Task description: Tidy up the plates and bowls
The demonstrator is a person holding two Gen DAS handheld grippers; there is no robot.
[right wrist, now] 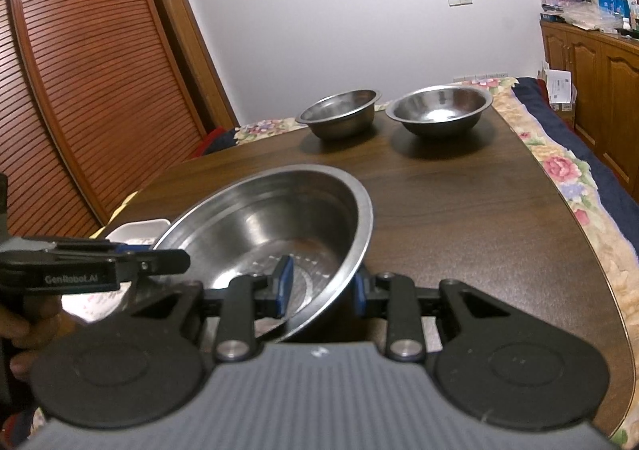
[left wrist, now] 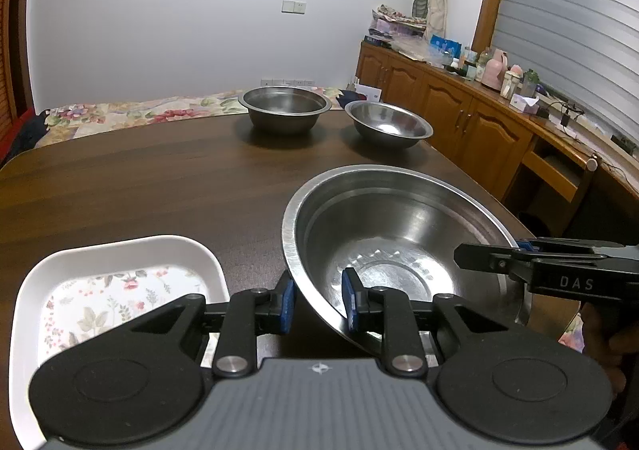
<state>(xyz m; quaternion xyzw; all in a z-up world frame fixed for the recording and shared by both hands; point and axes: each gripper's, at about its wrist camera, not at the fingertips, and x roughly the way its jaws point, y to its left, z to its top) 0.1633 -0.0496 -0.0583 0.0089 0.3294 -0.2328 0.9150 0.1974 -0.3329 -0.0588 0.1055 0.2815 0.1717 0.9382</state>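
Here, view by view.

Left wrist view:
- Left gripper (left wrist: 317, 300): jaws straddle the near-left rim of the large steel bowl (left wrist: 399, 246), one blue pad outside the wall, one inside; pads look pressed to the metal, gripping the rim.
- Large steel bowl: tilted, left edge raised, low over the tabletop (left wrist: 159, 178) at right of centre.
- Right gripper (left wrist: 519, 254): comes in from the right edge, seen side-on, clamped on the bowl's right rim; a hand (left wrist: 603, 334) shows dimly below it.
- White tray (left wrist: 120, 250): rounded square, floral base, flat on the tabletop at near left, just beside the bowl.
- Deep steel bowl (left wrist: 284, 106): far edge of tabletop, upright.
- Shallow steel bowl (left wrist: 389, 125): near it to the right, the two apart.
- Cabinets (left wrist: 459, 106): along the right wall, top crowded with bottles and boxes.

Right wrist view:
- Right gripper (right wrist: 319, 286): jaws astride the bowl's (right wrist: 279, 218) near-right rim, one pad inside, one outside, gripping.
- Left gripper (right wrist: 139, 262): enters from left, on the opposite rim; hand (right wrist: 28, 326) beneath.
- White tray (right wrist: 137, 230): partly hidden behind the bowl's left edge.
- Far bowls: deep steel bowl (right wrist: 339, 114) left, shallow steel bowl (right wrist: 441, 110) right.
- Floral bedspread (right wrist: 571, 178): beyond the right edge of the tabletop (right wrist: 479, 210).
- Louvred door (right wrist: 80, 70): at left.
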